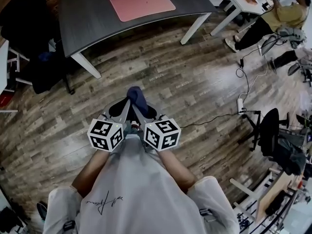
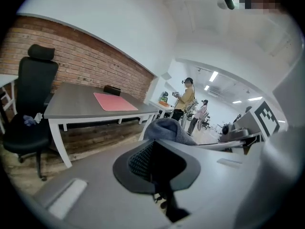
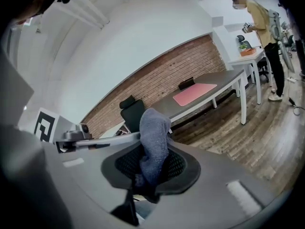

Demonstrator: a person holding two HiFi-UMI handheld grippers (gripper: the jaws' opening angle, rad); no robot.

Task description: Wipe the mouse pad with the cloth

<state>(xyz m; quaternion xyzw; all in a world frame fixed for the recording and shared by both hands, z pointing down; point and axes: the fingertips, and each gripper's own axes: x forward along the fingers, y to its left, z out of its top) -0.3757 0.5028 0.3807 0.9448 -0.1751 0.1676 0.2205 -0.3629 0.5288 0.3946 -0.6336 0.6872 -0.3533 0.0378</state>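
You are at the very start: nothing on the mouse pad [image 1: 139, 1] shows any wiping, and no cloth touches it. The pink pad lies flat near the middle of the dark grey desk [image 1: 87, 18], well apart from you, with a stretch of wood floor [image 1: 195, 82] between you and the desk's near edge.

What you do have in hand is the cloth [image 1: 138, 100]. Your right gripper [image 3: 150, 168] is clamped on it: in the right gripper view the blue-grey cloth [image 3: 154, 144] runs down between the 2 jaws and bunches up above them, so the grip looks secure. Your left gripper [image 2: 157, 163] has its jaws together, and nothing stands between them as far as its own view shows; the cloth [image 2: 167, 129] appears just past its tip, on the right gripper's side.

In the head view you hold the 2 grippers close to your chest, the left gripper [image 1: 121, 110] and right gripper [image 1: 144, 110] angled in so their tips meet under the cloth.

So 1 part is settled, the cloth is picked up, and all the rest is left:
1. Walk to the desk.
2. Bring the cloth down flat on the pad.
3. Sweep it across the pad's surface.

The pad [image 3: 194, 94] has nothing resting on it, so I judge you can wipe without moving anything first. The left gripper looks free to steady the pad if it slides.
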